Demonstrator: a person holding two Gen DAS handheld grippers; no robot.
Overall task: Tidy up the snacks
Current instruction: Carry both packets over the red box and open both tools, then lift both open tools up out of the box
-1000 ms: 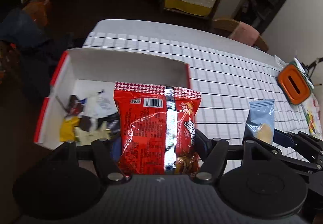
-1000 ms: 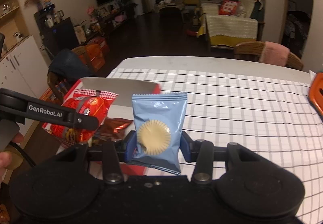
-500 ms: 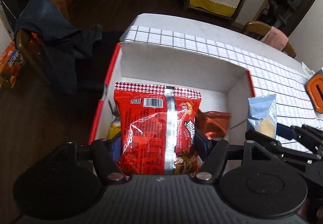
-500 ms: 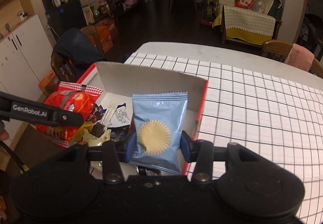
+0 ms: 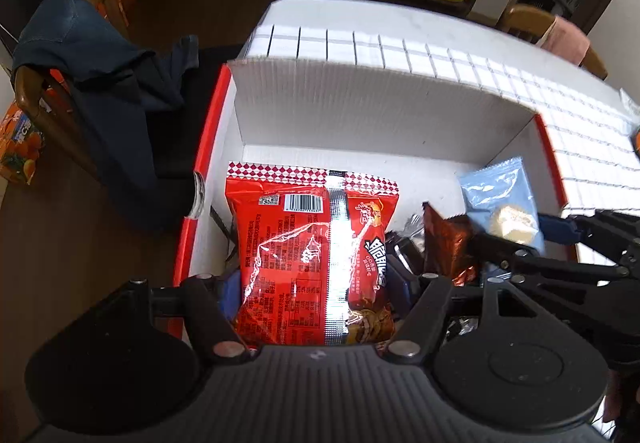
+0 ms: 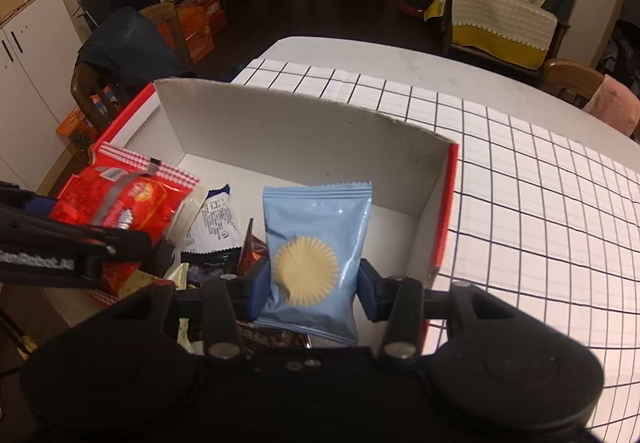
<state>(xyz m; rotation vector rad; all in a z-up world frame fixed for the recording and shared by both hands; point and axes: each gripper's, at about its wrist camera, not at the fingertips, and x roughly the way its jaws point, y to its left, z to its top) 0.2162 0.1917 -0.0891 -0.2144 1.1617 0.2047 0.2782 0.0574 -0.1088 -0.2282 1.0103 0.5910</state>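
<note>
A: Are the snacks put away?

B: Some lie in the box. The left gripper squeezes the red bag and the right gripper squeezes the blue pack, both over the box, not dropped yet.

A dark blue jacket drapes a wooden chair; a yellow-skirted sofa stands beyond the checked tablecloth.
</note>
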